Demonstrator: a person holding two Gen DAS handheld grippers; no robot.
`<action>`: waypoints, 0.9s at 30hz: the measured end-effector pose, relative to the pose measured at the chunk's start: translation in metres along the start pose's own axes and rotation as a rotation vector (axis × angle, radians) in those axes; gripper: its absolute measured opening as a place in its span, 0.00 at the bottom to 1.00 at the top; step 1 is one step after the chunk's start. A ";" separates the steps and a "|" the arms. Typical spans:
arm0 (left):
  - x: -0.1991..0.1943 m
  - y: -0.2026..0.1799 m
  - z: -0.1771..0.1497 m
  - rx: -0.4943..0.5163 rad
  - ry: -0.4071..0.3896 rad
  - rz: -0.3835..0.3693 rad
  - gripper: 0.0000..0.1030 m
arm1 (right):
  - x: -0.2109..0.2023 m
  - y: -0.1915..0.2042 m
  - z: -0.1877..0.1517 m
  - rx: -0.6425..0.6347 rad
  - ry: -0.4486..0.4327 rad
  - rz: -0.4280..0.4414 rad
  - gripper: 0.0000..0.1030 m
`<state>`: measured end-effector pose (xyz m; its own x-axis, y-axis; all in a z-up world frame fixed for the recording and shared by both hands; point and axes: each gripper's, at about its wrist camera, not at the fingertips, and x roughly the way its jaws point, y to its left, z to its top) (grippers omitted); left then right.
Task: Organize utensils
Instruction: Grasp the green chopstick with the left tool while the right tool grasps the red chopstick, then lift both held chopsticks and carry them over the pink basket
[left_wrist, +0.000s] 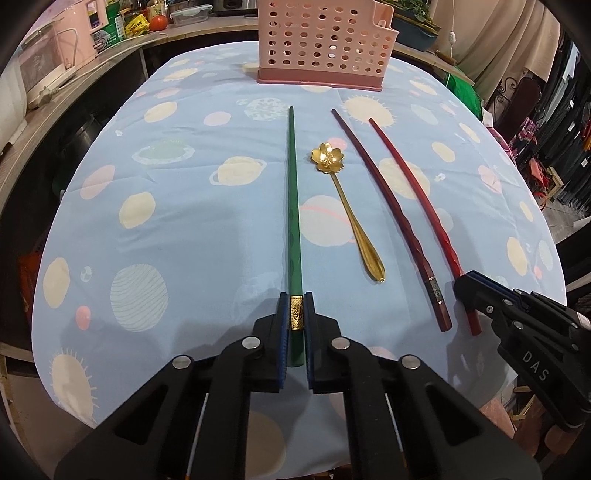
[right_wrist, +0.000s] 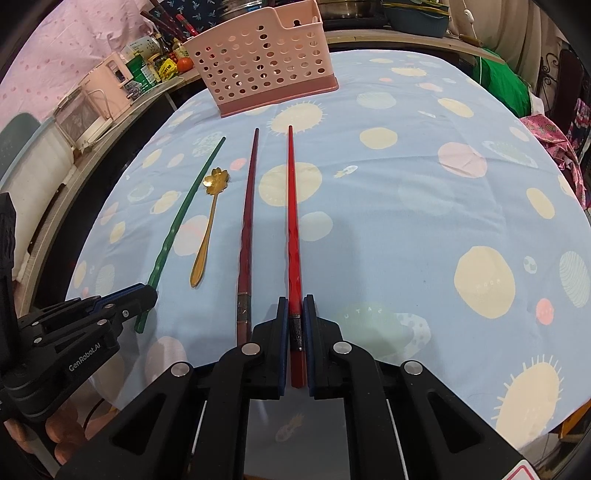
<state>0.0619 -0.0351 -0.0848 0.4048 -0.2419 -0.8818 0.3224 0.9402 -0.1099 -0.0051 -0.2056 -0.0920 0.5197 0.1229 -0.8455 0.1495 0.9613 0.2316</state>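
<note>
A green chopstick (left_wrist: 294, 206) lies on the planet-print tablecloth, its gold-banded end between the pads of my left gripper (left_wrist: 296, 301), which is shut on it. A gold flower spoon (left_wrist: 345, 206) and a dark red chopstick (left_wrist: 391, 206) lie to its right. My right gripper (right_wrist: 296, 306) is shut on the banded end of a bright red chopstick (right_wrist: 291, 206). In the right wrist view the green chopstick (right_wrist: 177, 221), spoon (right_wrist: 207, 225) and dark red chopstick (right_wrist: 246, 221) lie to the left. A pink perforated utensil holder (left_wrist: 321, 40) stands at the far edge; it also shows in the right wrist view (right_wrist: 266, 62).
The tablecloth (left_wrist: 166, 206) covers a rounded table. A wooden counter (left_wrist: 92, 62) with appliances, boxes and a tomato runs along the left and back. Green fabric (right_wrist: 502, 81) and clothes racks stand to the right. The left gripper shows in the right wrist view (right_wrist: 110, 306).
</note>
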 end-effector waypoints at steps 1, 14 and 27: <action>-0.001 0.000 0.000 -0.001 -0.002 -0.002 0.07 | 0.000 0.000 0.000 0.002 0.001 0.002 0.07; -0.031 -0.001 0.014 -0.002 -0.081 0.000 0.07 | -0.024 -0.003 0.013 0.010 -0.066 0.003 0.07; -0.082 0.015 0.052 -0.052 -0.214 -0.005 0.07 | -0.082 -0.006 0.057 0.035 -0.244 0.036 0.07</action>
<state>0.0782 -0.0143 0.0095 0.5773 -0.2868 -0.7645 0.2826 0.9486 -0.1425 -0.0007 -0.2354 0.0029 0.7122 0.0892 -0.6963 0.1541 0.9478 0.2790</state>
